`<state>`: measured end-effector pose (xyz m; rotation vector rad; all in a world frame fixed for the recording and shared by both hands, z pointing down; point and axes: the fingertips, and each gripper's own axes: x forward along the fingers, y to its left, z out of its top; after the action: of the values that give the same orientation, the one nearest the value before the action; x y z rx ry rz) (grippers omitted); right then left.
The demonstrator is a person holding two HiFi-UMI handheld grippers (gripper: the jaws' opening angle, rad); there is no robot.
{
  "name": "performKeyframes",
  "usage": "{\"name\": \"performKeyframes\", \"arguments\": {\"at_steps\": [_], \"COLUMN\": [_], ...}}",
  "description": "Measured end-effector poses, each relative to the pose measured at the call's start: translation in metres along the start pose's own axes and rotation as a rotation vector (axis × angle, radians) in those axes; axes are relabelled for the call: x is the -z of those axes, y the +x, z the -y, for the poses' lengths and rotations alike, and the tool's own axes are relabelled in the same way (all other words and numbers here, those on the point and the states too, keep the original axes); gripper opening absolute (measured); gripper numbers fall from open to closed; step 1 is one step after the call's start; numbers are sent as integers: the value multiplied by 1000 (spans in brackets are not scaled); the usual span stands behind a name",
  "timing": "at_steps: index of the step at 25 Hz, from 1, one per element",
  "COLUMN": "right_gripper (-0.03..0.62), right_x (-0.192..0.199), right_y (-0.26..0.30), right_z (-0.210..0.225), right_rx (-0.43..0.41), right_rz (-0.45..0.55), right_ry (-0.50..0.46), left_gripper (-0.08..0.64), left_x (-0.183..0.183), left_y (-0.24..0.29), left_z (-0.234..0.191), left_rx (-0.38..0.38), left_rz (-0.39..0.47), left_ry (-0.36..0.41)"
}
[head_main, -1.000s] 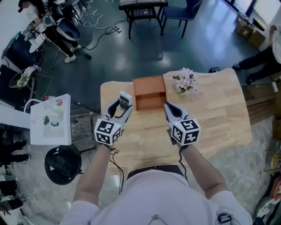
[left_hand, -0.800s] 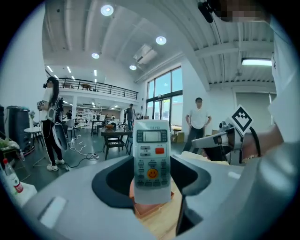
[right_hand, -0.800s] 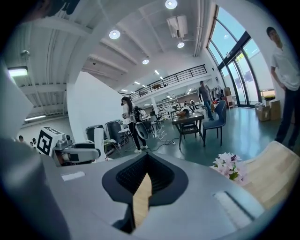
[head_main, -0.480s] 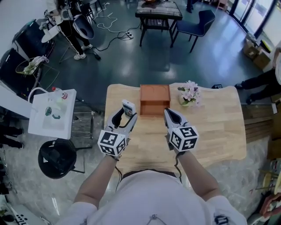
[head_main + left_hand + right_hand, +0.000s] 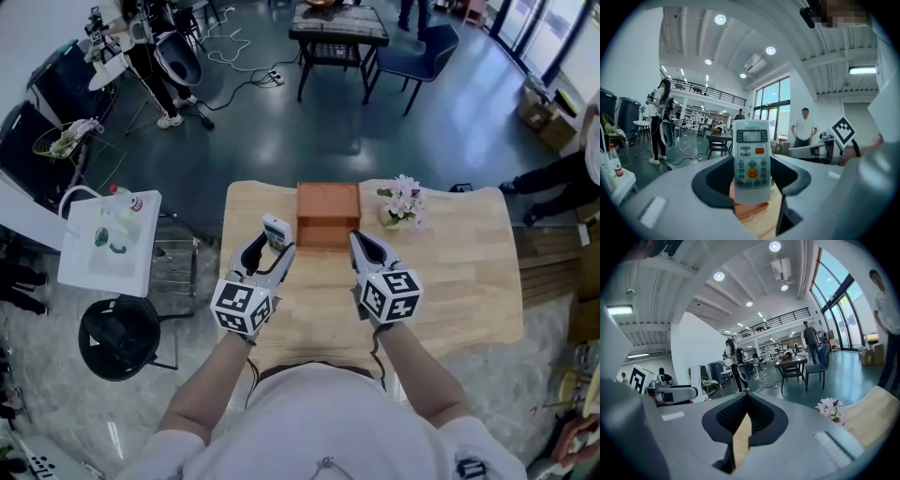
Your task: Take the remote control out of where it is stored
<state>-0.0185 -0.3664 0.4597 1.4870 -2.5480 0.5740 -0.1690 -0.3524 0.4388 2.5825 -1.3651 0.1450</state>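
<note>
A white remote control (image 5: 276, 231) (image 5: 751, 159) with a small screen, an orange button and a yellow smiley key stands upright between the jaws of my left gripper (image 5: 265, 246) (image 5: 751, 183), which is shut on its lower half. It is held above the wooden table (image 5: 469, 281), left of the brown wooden box (image 5: 328, 214). My right gripper (image 5: 365, 245) (image 5: 742, 437) hovers to the right of the box's front, jaws shut with nothing between them.
A small pot of pink flowers (image 5: 401, 202) (image 5: 829, 408) stands right of the box. Left of the table is a white side table (image 5: 105, 246) with a bottle and a black stool (image 5: 124, 336). People stand further off in the room.
Between the earliest frame and now the head view shifted, so the table and box sit differently in frame. Both grippers keep their places; the remote stays in the left one.
</note>
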Motion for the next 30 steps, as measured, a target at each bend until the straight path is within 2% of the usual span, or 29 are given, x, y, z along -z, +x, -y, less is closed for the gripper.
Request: {"name": "performKeyframes", "arguments": {"at_steps": [30], "right_gripper": [26], "right_x": [8], "right_y": [4], "right_z": [-5], "right_rx": [-3], "right_rz": [-1], "right_ry": [-14], "left_gripper": [245], "left_x": [7], "left_y": [1], "left_z": [-9], "left_rx": [-32], "left_rz": [-33], "left_ry": [-18]}}
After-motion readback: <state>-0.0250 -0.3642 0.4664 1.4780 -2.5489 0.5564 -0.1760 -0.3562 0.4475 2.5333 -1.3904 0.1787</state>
